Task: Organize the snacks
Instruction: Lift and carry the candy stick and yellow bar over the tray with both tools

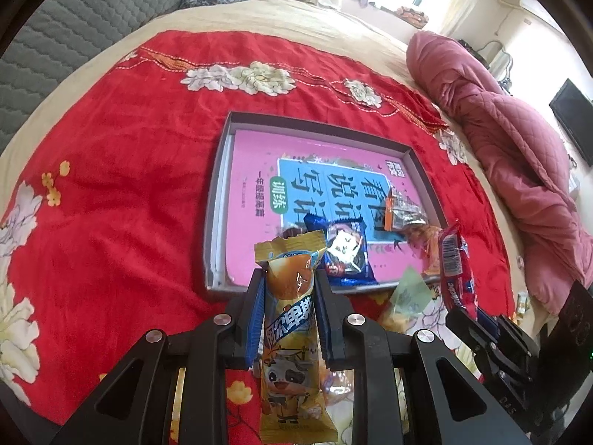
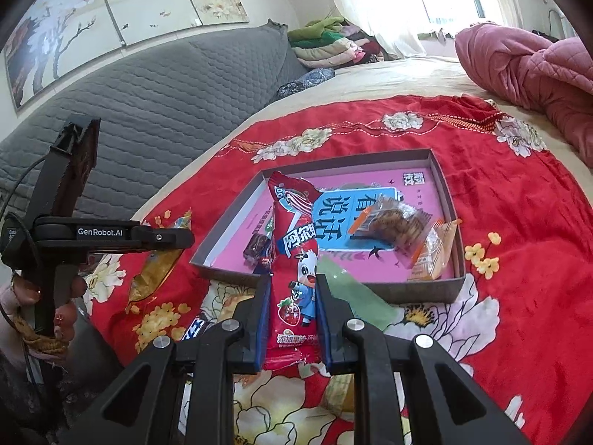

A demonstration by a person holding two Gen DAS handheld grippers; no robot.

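Note:
My left gripper point(image 1: 290, 282) is shut on a yellow snack packet point(image 1: 291, 319) with a cartoon cow, held just short of the near edge of a shallow grey box point(image 1: 218, 185). Inside the box lie a pink book point(image 1: 255, 170), a blue packet point(image 1: 346, 250) and a clear cookie packet point(image 1: 402, 211). My right gripper point(image 2: 292, 282) is shut on a red strawberry packet point(image 2: 294, 259), also at the box's point(image 2: 450, 185) near edge. That red packet point(image 1: 454, 263) appears at the right of the left wrist view. The yellow packet point(image 2: 155, 270) hangs at the left of the right wrist view.
A red flowered cloth point(image 1: 122, 185) covers the bed. A green packet point(image 2: 352, 293) lies on the cloth in front of the box, an orange packet point(image 2: 433, 252) in the box's right corner. A pink quilt point(image 1: 519, 141) is bunched at the right, a grey headboard point(image 2: 148, 111) at the left.

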